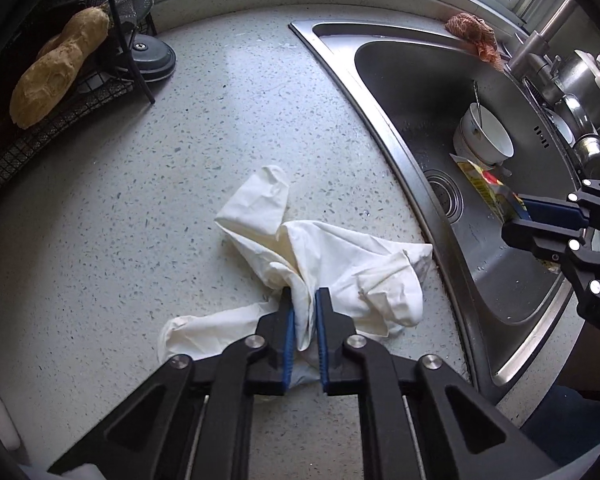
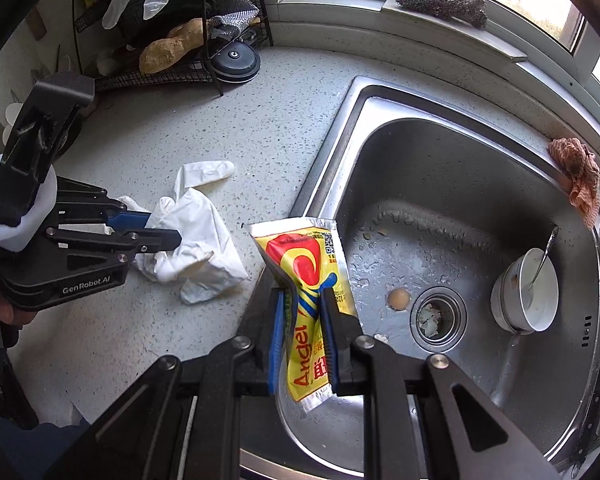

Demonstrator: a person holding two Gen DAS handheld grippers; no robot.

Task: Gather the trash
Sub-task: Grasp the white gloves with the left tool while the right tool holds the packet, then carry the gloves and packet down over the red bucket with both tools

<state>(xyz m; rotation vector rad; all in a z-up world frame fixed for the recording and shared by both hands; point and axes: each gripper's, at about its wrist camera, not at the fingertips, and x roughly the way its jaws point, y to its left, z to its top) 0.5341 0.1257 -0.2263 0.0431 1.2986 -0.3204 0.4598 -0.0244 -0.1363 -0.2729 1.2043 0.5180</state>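
A crumpled pair of white disposable gloves lies on the speckled countertop, close to the sink's left rim. My left gripper is shut on a fold of the gloves, its blue pads pinching the thin material. In the right wrist view the same gloves sit left of the sink with the left gripper clamped on them. My right gripper is shut on a yellow and red "Angel" packet, held above the sink's left edge. That packet and right gripper also appear at the left wrist view's right side.
The steel sink holds a white bowl with a spoon, a drain strainer and a brown scrap. An orange rag hangs on its far rim. A black wire rack with a loofah stands far left.
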